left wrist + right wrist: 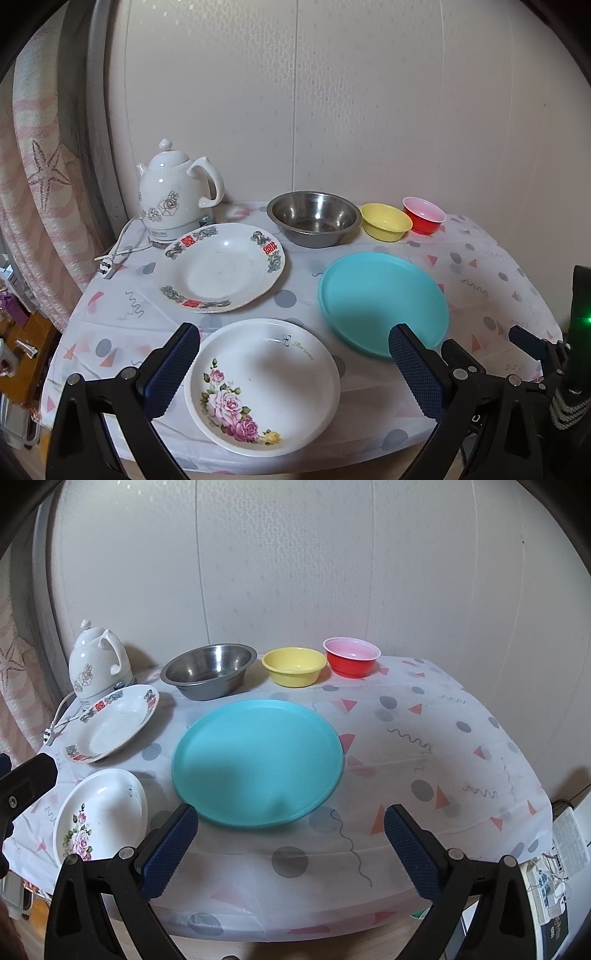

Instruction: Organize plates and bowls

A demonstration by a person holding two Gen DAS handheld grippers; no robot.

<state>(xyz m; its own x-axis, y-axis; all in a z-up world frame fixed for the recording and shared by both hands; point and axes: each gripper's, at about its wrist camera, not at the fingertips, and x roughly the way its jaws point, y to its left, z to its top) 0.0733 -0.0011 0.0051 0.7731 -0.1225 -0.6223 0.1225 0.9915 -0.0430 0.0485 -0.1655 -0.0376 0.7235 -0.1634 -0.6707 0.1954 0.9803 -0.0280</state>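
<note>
Left wrist view: released left gripper (291, 363) straddles rose-patterned white ceramic plate (262, 386) at surface (480, 295) front edge; released right gripper (290, 840) partly cut off.

Both held low at the table's near edge — left gripper (293, 363) and right gripper (290, 843), jaws spread wide, empty.

On the table (424, 716), three bowls stand in a back row: the metal bowl (208, 670) left, another bowl (294, 665) middle, a third (351, 656) right. The kettle (173, 195) stands at the back left. Before it lie two plates (221, 267) (262, 386), one behind the other; a tray (256, 762) lies right of them.
</note>
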